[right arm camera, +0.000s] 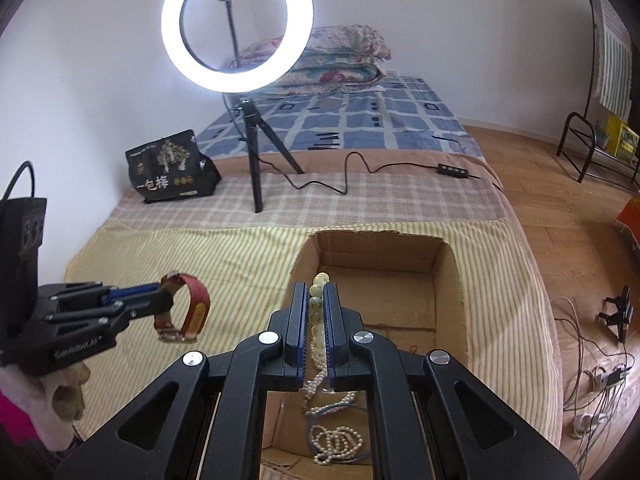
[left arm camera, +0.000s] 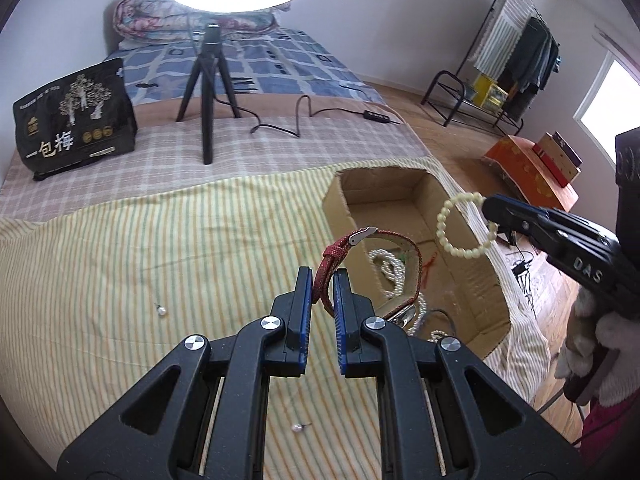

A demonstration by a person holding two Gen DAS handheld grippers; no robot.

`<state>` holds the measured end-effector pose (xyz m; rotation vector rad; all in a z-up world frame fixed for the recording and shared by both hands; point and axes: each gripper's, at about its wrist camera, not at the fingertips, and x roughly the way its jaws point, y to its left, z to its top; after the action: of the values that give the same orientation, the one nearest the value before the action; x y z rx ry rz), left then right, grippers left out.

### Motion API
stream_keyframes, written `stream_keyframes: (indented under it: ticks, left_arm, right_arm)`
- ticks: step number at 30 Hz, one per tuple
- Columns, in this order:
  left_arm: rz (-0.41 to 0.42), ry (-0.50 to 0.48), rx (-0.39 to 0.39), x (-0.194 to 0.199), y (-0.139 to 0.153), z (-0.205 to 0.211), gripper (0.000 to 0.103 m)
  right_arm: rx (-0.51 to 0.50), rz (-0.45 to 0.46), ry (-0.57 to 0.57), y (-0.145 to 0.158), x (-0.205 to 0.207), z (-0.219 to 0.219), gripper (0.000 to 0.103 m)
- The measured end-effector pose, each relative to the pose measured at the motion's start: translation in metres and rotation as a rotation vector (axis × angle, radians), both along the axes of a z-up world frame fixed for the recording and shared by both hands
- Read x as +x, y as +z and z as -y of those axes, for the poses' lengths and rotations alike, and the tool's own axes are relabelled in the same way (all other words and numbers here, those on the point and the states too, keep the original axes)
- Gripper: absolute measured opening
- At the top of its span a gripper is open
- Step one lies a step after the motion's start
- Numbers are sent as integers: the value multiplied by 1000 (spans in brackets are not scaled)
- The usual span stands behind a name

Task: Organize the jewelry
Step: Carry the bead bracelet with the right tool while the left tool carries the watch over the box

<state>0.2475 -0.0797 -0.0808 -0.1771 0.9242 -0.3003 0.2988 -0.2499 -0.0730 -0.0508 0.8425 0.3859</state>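
Observation:
My left gripper [left arm camera: 322, 280] is shut on the strap of a red watch [left arm camera: 336, 256] and holds it in the air at the left edge of the open cardboard box [left arm camera: 384, 190]; it also shows in the right wrist view [right arm camera: 166, 300] with the watch [right arm camera: 196, 306]. My right gripper [right arm camera: 316, 294] is shut on a cream bead bracelet [right arm camera: 318, 308] above the box [right arm camera: 376, 246]; in the left wrist view the right gripper [left arm camera: 490, 210] holds the bracelet [left arm camera: 444, 236] over the box. Pearl necklaces [right arm camera: 334, 438] lie inside the box.
Two loose pearl earrings [left arm camera: 161, 311] [left arm camera: 298, 427] lie on the striped yellow cloth [left arm camera: 120, 280]. A ring light on a tripod [right arm camera: 256, 152], its cable [right arm camera: 360, 176] and a black snack bag [right arm camera: 172, 168] stand farther back on the bed. The bed edge drops to the wooden floor at the right.

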Motion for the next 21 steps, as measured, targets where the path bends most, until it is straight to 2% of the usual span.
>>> stream_keyframes:
  ticks: [21]
  left_arm:
    - [30,-150,70,-21,-10,87,9]
  right_arm:
    - [-28,-40,-92,-19,25,43,6]
